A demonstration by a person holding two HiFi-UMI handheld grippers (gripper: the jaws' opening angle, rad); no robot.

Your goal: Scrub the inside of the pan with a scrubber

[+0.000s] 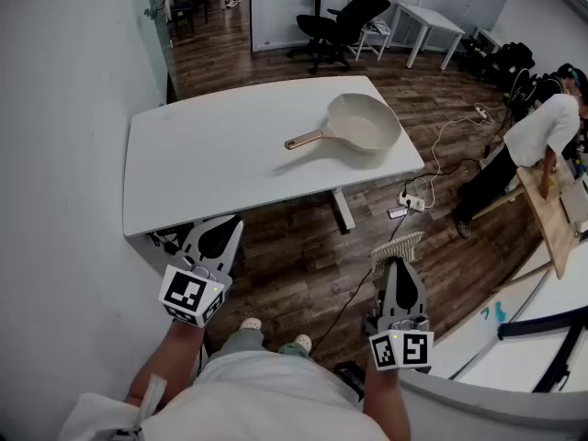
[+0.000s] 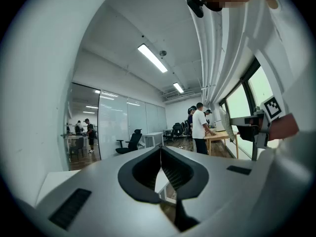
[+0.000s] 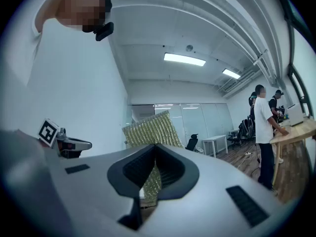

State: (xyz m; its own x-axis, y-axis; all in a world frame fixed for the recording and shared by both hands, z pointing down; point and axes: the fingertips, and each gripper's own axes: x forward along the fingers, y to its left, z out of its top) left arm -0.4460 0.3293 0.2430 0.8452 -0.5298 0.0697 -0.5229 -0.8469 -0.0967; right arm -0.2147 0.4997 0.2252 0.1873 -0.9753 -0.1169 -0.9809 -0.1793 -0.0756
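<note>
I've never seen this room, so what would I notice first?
A cream pan sits alone near the right end of the white table, handle pointing left. Nearer you, the right gripper pinches a yellowish scrubber over the wooden floor, while the left gripper is shut and empty.

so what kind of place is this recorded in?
Probably an open office or lab space, not a kitchen: black office chairs, glass partitions, and the pan sits on a plain white desk.
</note>
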